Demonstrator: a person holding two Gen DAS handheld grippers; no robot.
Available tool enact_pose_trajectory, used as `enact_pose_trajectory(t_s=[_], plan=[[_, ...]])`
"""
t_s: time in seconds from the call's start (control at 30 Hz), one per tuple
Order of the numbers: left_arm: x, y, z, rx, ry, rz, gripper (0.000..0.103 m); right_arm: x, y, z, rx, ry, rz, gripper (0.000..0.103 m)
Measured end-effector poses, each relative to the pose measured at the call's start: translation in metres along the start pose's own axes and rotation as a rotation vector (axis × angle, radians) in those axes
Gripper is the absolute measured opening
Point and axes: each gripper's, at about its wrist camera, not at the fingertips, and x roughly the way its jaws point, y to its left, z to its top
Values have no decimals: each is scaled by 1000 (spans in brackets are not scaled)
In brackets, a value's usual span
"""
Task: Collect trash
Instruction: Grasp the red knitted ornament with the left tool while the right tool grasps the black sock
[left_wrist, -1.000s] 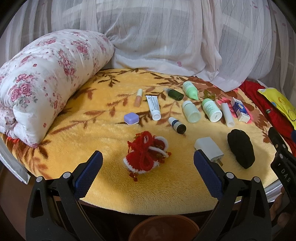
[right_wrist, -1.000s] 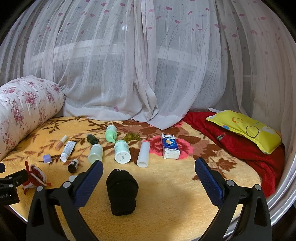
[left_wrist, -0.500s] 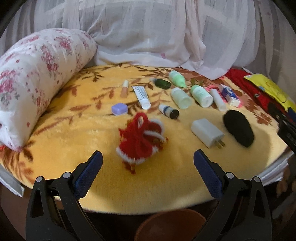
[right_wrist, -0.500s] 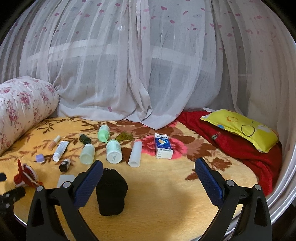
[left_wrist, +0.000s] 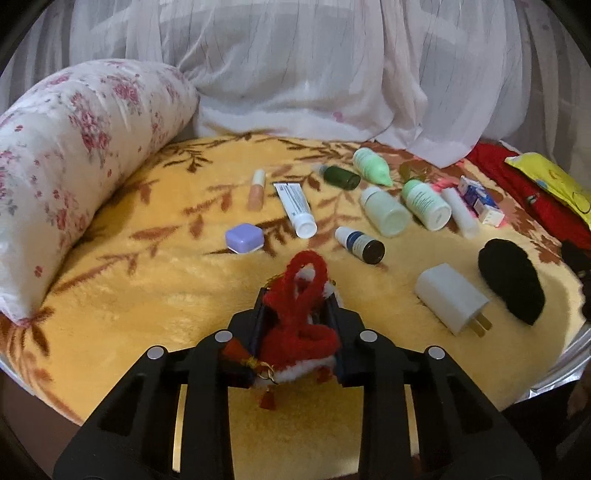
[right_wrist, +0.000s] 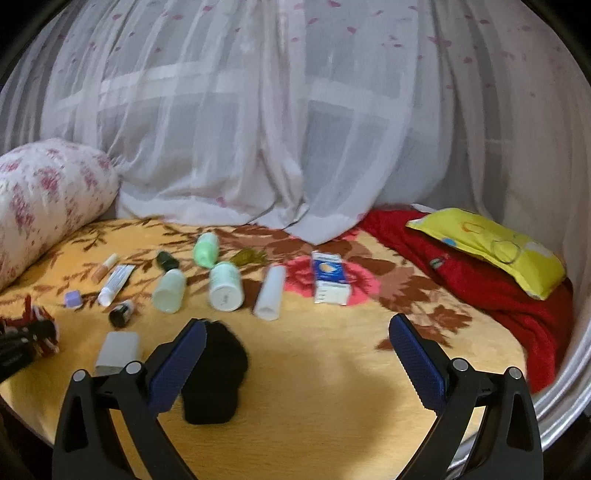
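the left gripper (left_wrist: 297, 325) has its fingers pinching the red yarn ornament (left_wrist: 301, 321) at the near edge of the yellow blanket (left_wrist: 147, 295). the right gripper (right_wrist: 295, 362) hovers with fingers spread, a black sock (right_wrist: 216, 384) beside its left finger.

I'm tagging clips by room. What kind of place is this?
Likely a bedroom: a plush floral blanket covers a bed, with a rolled floral quilt and sheer netting hung behind.
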Motion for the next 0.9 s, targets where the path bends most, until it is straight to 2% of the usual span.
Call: enact_pose_trajectory(t_s=[0.13,0.27,0.33,0.5,0.53,0.57,0.6,0.63,0.9], plan=[[-3,4,-4,-15,10,-14,28,15,25,-2,-61,40,55,98],[-4,6,-6,-15,12,-19,28,32,38,-6,-118,67,33,98],[-4,6,-7,-13,12,-22,28,40,39,-7,-122,90,29,98],[-5,5,-9,-15,11,-25,28,63,38,-11,-92,172,85,97],[-5,4,-9,-12,12,-24,28,66,38,-12,-89,180,104,88],[-6,4,-9,-10,12,-24,28,68,39,-13,-89,189,136,61],[-6,3,-9,-10,11,-25,28,70,39,-14,-83,201,170,50],[-7,3,-10,-12,9,-27,28,72,38,-15,-63,221,206,51],[-32,1,-3,-31,-55,-32,28,40,29,-1,-45,134,211,49]])
